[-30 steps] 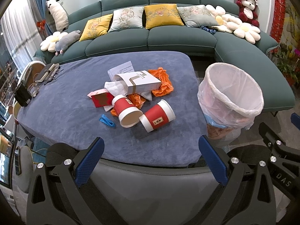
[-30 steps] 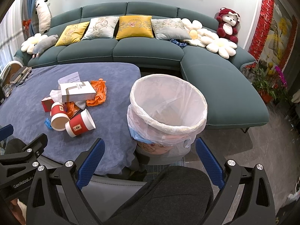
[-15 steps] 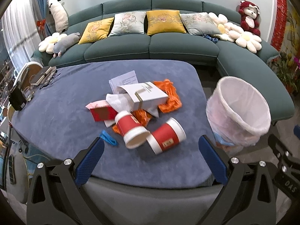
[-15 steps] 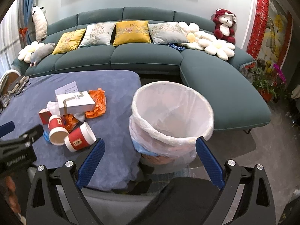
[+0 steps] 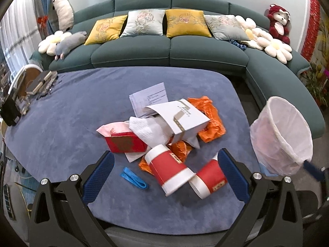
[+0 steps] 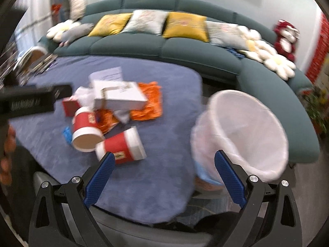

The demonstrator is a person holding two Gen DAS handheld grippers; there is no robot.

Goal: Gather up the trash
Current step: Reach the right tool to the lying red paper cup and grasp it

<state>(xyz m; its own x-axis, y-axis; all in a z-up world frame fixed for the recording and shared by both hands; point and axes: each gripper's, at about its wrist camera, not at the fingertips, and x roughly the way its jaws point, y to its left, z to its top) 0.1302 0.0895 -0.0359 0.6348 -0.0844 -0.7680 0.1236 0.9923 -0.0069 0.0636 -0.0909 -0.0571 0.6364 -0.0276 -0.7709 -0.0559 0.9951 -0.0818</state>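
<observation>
A trash pile lies on the blue-covered table: two red paper cups on their sides, a white box, white tissue, a red packet, orange wrappers, a paper sheet and a blue strip. My left gripper is open, its jaws spread around the two cups from above. My right gripper is open and empty over the table's near edge, between the cup and the white-lined bin. The right wrist view is blurred.
The bin stands off the table's right side. A green sofa with cushions and plush toys runs behind. Dark devices sit at the table's left end. The left gripper's body shows at the left of the right wrist view.
Both grippers have moved forward and left toward the pile. The cups now sit between my left jaws. The bin has shifted right in both views.
</observation>
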